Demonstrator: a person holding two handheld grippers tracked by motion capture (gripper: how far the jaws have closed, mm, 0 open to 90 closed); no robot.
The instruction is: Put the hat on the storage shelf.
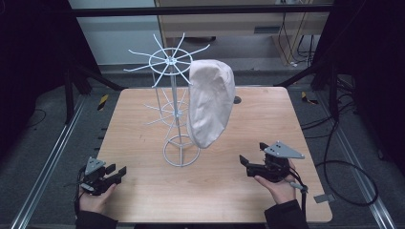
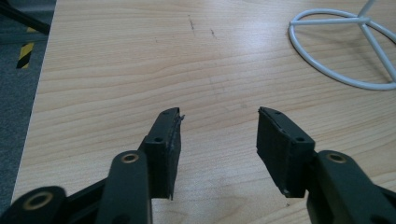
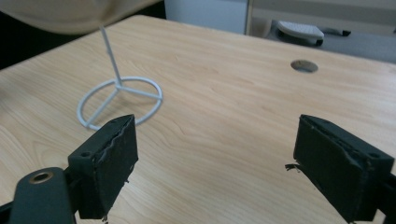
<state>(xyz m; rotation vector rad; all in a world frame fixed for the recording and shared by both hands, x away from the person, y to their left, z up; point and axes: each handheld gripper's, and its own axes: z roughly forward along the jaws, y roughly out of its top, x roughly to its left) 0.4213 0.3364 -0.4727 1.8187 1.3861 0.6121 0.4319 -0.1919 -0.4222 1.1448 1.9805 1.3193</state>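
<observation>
We look down on a wooden table (image 1: 143, 200) from above the person's side. A white wire rack (image 1: 173, 95) stands near the middle, with spokes spreading from a hub at its top and a ring for a base. A pale pink hat (image 1: 210, 102) hangs from a spoke on the right side of the rack, drooping down almost to the base ring.

We hold a gripper in each hand near the front edge. The left gripper (image 1: 117, 172) sits low at the front left corner, jaws parted with nothing between them, well apart from the rack. The right gripper (image 1: 247, 164) rests at the front right, jaws spread wider and also empty, pointing toward the rack and nearer to the hat than the left one.

We judge that the work has yet to start: both grippers wait at rest. The likely next move is to lift the right gripper up toward the lower edge of the hat and close on the soft fabric without knocking the light rack.
</observation>
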